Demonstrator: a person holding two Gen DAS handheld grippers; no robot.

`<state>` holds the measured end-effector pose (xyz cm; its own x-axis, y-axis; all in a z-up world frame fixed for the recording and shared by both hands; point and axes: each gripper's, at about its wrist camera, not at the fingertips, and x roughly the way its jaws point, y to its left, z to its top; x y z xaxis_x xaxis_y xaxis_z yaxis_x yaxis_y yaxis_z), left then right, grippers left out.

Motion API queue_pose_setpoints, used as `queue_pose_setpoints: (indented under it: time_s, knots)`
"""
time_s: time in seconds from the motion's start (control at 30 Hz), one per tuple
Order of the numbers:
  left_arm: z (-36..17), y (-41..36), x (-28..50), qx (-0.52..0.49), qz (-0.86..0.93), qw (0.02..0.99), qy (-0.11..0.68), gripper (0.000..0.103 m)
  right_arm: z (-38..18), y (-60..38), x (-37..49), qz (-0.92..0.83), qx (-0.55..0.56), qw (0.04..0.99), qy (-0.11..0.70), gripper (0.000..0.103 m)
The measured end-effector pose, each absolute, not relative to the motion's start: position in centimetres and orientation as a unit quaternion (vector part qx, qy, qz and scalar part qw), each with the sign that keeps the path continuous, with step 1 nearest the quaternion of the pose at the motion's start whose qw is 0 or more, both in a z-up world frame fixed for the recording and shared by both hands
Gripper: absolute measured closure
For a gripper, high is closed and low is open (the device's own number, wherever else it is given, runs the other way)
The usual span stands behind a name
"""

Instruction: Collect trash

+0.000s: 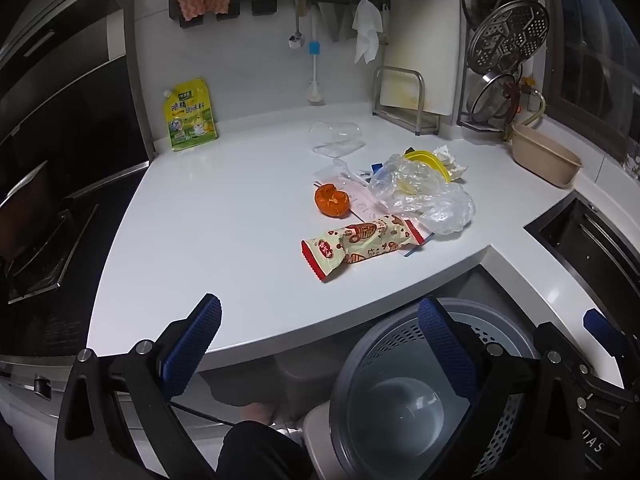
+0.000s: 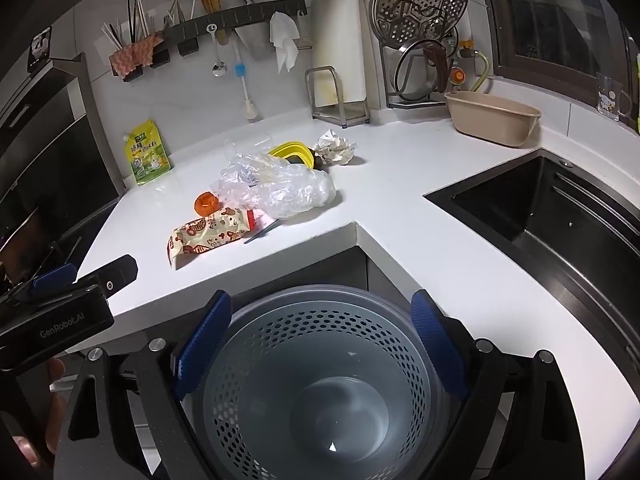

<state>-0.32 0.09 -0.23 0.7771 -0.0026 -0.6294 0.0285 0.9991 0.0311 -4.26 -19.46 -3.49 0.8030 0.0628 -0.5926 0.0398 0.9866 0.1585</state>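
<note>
Trash lies on the white counter (image 1: pixel 224 208): a snack wrapper (image 1: pixel 360 244) (image 2: pixel 208 234), an orange peel (image 1: pixel 331 200) (image 2: pixel 207 202), a crumpled clear plastic bag (image 1: pixel 424 196) (image 2: pixel 280 188), a yellow lid (image 1: pixel 428 160) (image 2: pixel 292 150), crumpled paper (image 1: pixel 450 158) (image 2: pixel 335 147) and a clear plastic cup (image 1: pixel 336 138). A grey perforated bin (image 1: pixel 400 404) (image 2: pixel 316 380) stands below the counter's edge and holds nothing. My left gripper (image 1: pixel 320 344) is open and empty above the counter's front edge. My right gripper (image 2: pixel 322 340) is open and empty over the bin.
A yellow seasoning pouch (image 1: pixel 190 114) leans on the back wall. A beige basin (image 2: pixel 492 118) and a rack of lids (image 2: pixel 420 20) stand at the back right. A black sink (image 2: pixel 560 220) is on the right, a stove (image 1: pixel 44 248) on the left.
</note>
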Motion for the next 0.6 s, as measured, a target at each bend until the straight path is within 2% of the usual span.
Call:
queue_pose_setpoints:
  time_s: [0.6]
  knots:
    - [-0.11, 0.73, -0.26, 0.013, -0.007, 0.942, 0.335, 0.006, -3.14, -19.54, -4.44, 0.007, 0.083, 0.947, 0.311, 0.016]
